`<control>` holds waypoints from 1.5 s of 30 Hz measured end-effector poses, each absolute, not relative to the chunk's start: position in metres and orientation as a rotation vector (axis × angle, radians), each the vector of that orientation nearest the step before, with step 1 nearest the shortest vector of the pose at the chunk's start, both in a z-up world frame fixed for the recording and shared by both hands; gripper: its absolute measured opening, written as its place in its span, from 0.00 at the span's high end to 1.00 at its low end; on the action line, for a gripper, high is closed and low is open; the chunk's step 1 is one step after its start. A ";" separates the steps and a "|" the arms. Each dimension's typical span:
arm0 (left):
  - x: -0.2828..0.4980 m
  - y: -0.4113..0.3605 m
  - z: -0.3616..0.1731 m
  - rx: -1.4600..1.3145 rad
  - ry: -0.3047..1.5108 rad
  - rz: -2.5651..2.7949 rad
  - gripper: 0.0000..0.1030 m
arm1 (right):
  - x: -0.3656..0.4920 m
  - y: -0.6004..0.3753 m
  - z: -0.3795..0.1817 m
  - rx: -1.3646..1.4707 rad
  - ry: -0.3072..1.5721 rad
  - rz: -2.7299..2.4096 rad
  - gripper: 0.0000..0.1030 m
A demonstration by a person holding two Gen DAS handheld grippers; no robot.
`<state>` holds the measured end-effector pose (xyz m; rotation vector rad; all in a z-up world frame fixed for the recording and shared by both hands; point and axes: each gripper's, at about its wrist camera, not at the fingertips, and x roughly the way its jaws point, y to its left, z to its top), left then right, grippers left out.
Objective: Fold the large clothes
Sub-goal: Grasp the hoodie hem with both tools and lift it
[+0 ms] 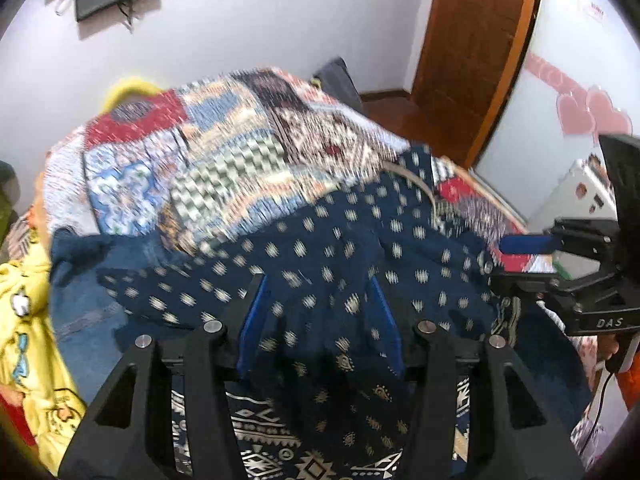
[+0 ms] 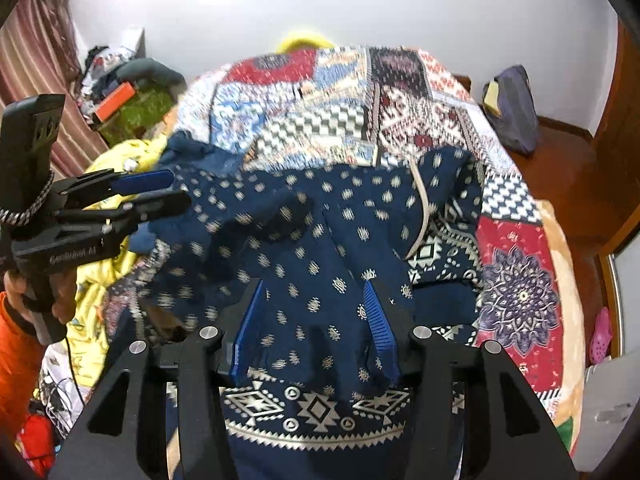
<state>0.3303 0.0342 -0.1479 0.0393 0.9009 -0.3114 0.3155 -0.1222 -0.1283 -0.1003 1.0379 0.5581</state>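
Observation:
A large navy garment [image 1: 332, 248] with pale dots and a white patterned border lies rumpled on a patchwork bedspread [image 1: 224, 152]; it also shows in the right wrist view [image 2: 320, 232]. My left gripper [image 1: 318, 280] has its blue pads wide apart, with a fold of the garment draped between them. My right gripper [image 2: 316, 284] stands the same way, pads apart with cloth lying between. Each gripper shows in the other view: the right gripper [image 1: 524, 244] at the right edge, the left gripper [image 2: 172, 188] at the left edge over the garment's left end.
The bedspread [image 2: 516, 280] covers the bed. Yellow clothes [image 1: 28, 320] are heaped at the bed's left; they also show in the right wrist view [image 2: 100, 264]. A wooden door [image 1: 472, 48] stands at the back right. A dark bag [image 2: 512, 108] sits on the floor.

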 end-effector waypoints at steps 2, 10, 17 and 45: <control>0.327 0.028 -0.161 0.058 0.923 -0.321 0.51 | 0.319 -0.120 -0.146 -0.122 1.081 0.548 0.55; 0.287 0.010 -0.210 0.132 1.007 -0.345 0.51 | 0.313 -0.129 -0.201 -0.166 1.240 0.511 0.54; 0.254 0.001 -0.223 0.196 0.961 -0.265 0.46 | 0.288 -0.142 -0.196 -0.201 1.209 0.507 0.53; 0.180 0.174 -0.189 -0.293 0.911 0.009 0.25 | 0.275 -0.207 -0.149 -0.097 1.136 0.388 0.52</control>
